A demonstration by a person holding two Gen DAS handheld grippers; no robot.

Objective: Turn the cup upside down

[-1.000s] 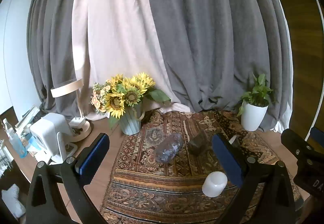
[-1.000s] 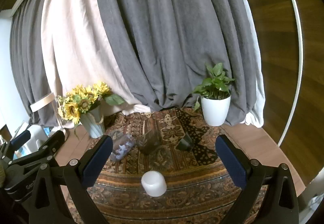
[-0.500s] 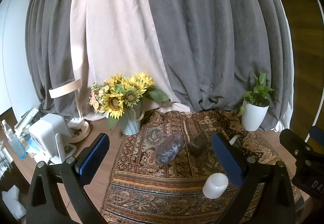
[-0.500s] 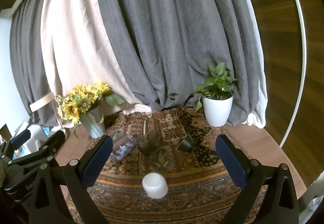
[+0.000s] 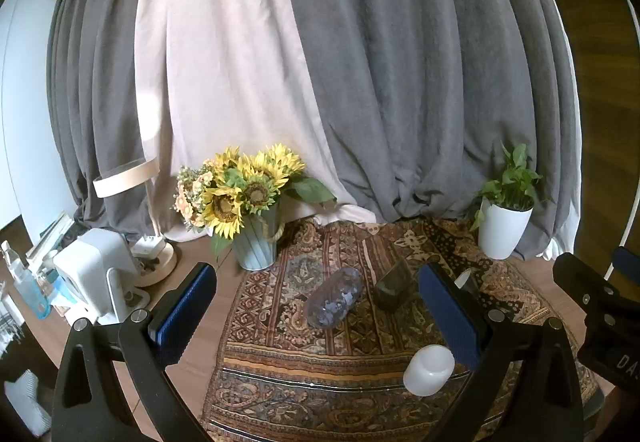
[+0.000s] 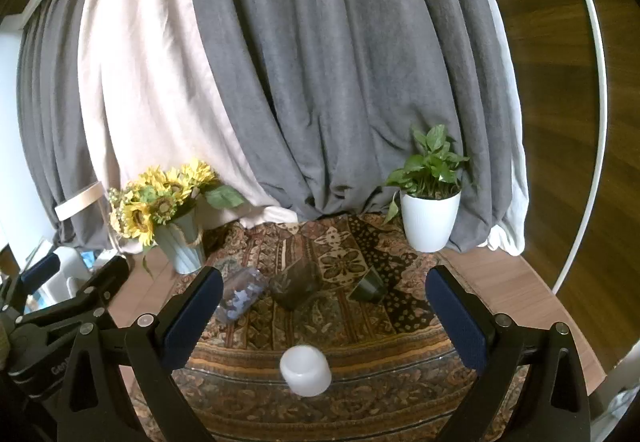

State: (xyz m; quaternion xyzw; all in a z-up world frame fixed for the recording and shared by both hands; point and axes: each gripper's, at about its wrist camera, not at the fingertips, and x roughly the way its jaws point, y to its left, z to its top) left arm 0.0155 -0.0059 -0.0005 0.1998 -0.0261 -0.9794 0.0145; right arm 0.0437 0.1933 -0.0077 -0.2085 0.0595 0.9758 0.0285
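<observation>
- A white cup (image 6: 305,370) stands on a patterned rug (image 6: 360,394) near the rug's front edge; its rounded closed end faces up and its long axis is vertical, so it appears to be mouth down, though the rim is not clearly visible.
- The right gripper (image 6: 320,318) hovers above the cup, jaws spread wide and holding nothing; the cup sits centred between them.
- The left gripper (image 5: 320,318) is also wide open and empty; the cup (image 5: 429,370) lies just below its right finger.
- Farther back, a clear plastic bottle (image 6: 240,298) lies on its side, beside a tilted dark glass (image 6: 296,282) and a small dark cup (image 6: 370,288) on its side.
- A sunflower vase (image 6: 180,242) and a white potted plant (image 6: 430,218) stand at the back corners, before grey curtains (image 6: 340,82).
- Bare rug surrounds the white cup on all sides; wooden desk (image 6: 500,282) shows at the right.
</observation>
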